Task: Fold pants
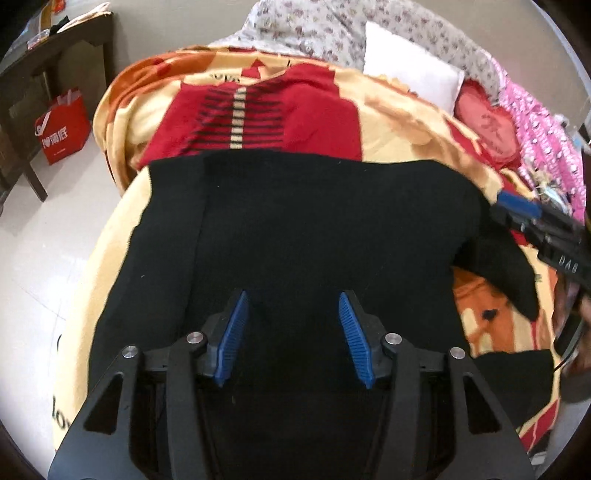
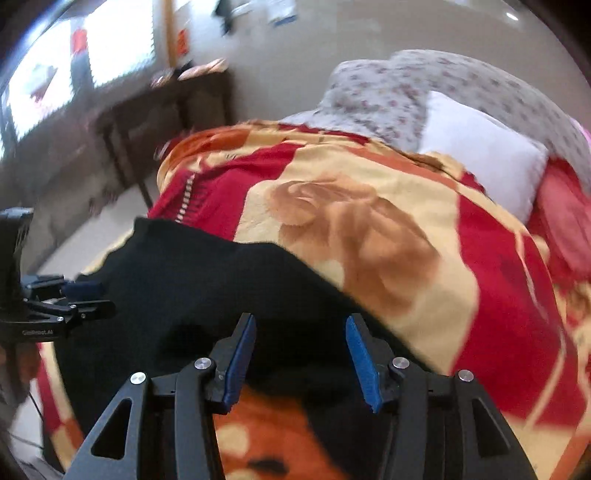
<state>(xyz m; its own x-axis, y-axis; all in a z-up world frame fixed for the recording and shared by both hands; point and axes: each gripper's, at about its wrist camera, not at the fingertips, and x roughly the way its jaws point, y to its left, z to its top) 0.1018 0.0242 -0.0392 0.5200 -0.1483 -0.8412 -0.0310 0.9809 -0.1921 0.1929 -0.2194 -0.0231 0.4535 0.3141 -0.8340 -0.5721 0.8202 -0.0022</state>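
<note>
Pants (image 1: 295,229), black, lie spread across the near part of a bed covered by a red, cream and orange blanket (image 1: 406,118). Over them hangs the left gripper (image 1: 291,301), its blue pads set well apart with nothing between. At the pants' right edge sits the right gripper (image 2: 301,325), likewise spread wide above dark cloth and blanket; the right wrist view is smeared, so whether it touches the fabric is hard to say. Further up the bed lie a white pillow (image 1: 410,79), a grey floral quilt (image 1: 314,26) and pink bedding (image 1: 535,125). Off the left side stand a dark wooden table (image 1: 55,48) and a red paper bag (image 1: 62,127) on the pale floor (image 1: 44,236).
</note>
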